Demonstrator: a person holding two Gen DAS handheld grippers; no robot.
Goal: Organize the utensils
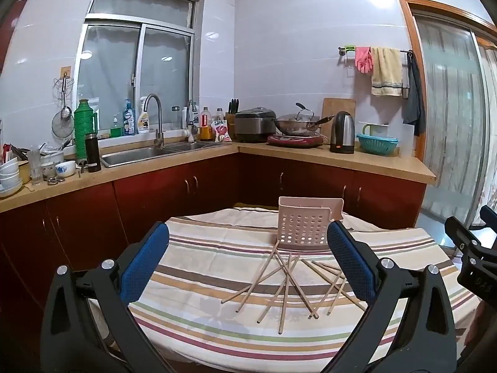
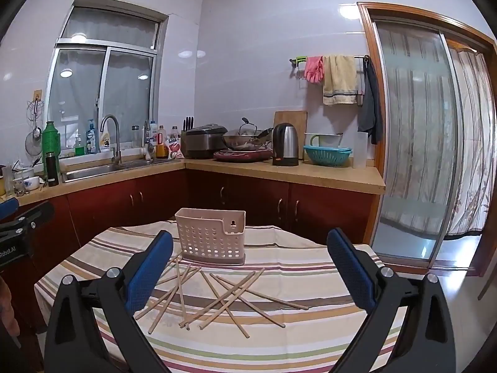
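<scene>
Several wooden chopsticks (image 1: 287,283) (image 2: 223,295) lie criss-crossed in a loose pile on the striped tablecloth (image 1: 202,264) (image 2: 295,267). Behind them stands a pale pink perforated utensil holder (image 1: 306,222) (image 2: 211,236), upright, its inside hidden from me. My left gripper (image 1: 248,248) hovers open above the near side of the table, short of the pile, with nothing between its blue pads. My right gripper (image 2: 250,253) is also open and holds nothing, back from the chopsticks. The right gripper's black body (image 1: 472,248) shows at the right edge of the left wrist view.
Beyond the table runs an L-shaped counter (image 1: 326,155) with red cabinets, a sink (image 1: 149,152), bowls (image 1: 12,174), a rice cooker, a wok (image 1: 296,126), a kettle (image 2: 285,144) and a teal colander (image 2: 326,155). A glass sliding door (image 2: 413,143) stands at the right.
</scene>
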